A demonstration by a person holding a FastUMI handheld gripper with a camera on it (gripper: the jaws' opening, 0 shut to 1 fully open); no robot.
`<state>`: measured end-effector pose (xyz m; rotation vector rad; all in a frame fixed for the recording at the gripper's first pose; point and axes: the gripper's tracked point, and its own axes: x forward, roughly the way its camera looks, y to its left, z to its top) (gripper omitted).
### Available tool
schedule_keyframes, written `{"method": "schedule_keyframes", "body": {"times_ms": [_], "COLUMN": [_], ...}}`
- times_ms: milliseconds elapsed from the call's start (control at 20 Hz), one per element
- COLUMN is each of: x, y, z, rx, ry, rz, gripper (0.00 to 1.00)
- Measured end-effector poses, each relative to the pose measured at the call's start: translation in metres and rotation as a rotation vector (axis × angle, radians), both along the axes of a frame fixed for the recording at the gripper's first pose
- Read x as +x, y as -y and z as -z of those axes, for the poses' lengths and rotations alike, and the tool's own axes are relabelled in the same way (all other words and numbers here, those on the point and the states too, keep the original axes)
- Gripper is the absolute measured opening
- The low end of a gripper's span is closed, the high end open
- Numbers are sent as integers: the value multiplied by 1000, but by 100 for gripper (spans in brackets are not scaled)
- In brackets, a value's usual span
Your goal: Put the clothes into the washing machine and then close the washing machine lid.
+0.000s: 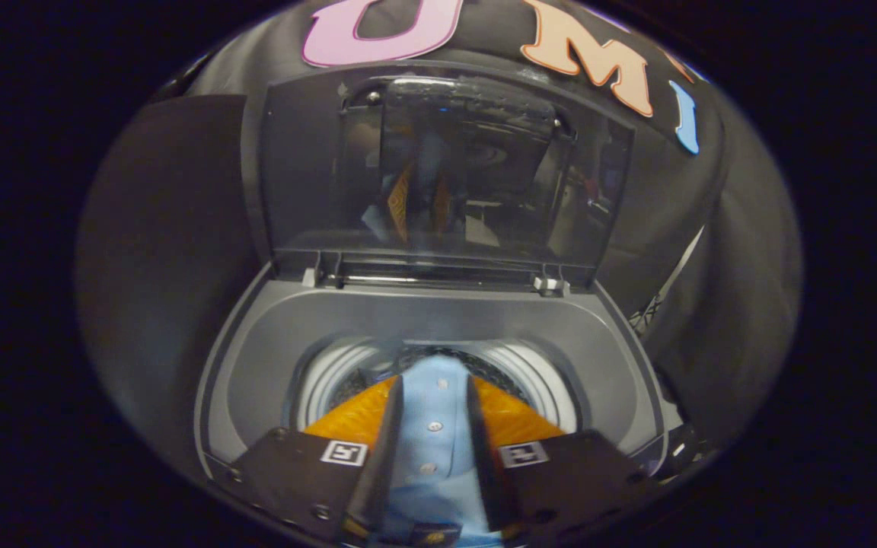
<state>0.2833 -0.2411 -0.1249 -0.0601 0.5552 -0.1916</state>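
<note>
A light blue buttoned garment [433,426] is pinched between my gripper's [434,388] two fingers, which are shut on it. The cloth hangs over the round drum opening [537,380] of a grey top-loading washing machine [438,316] just ahead of and below the fingers. The machine's dark see-through lid [446,171] stands upright at the back, hinged behind the tub, and mirrors the garment and fingers. How far the garment hangs down into the drum is hidden by the fingers.
Black cloth walls close in behind and on both sides of the machine. The machine's grey top rim [240,365] rings the drum opening. Two pale hinge blocks [551,285] sit at the lid's base.
</note>
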Motion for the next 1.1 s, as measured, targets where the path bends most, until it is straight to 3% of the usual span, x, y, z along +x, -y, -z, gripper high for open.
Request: {"method": "schedule_keyframes", "body": {"times_ms": [300,500,750,950,1100], "x": [-9,-8,-8,-7,-4], "y": [2,-9,-16,-17,-30], "z": [4,-1,-36,-60,-89], "rx": [22,60,20,50,36], "ry": [-17,6,65,98,164], "rz": [-8,-42,-74,-62,-128], "gripper": [91,92,93,98,98]}}
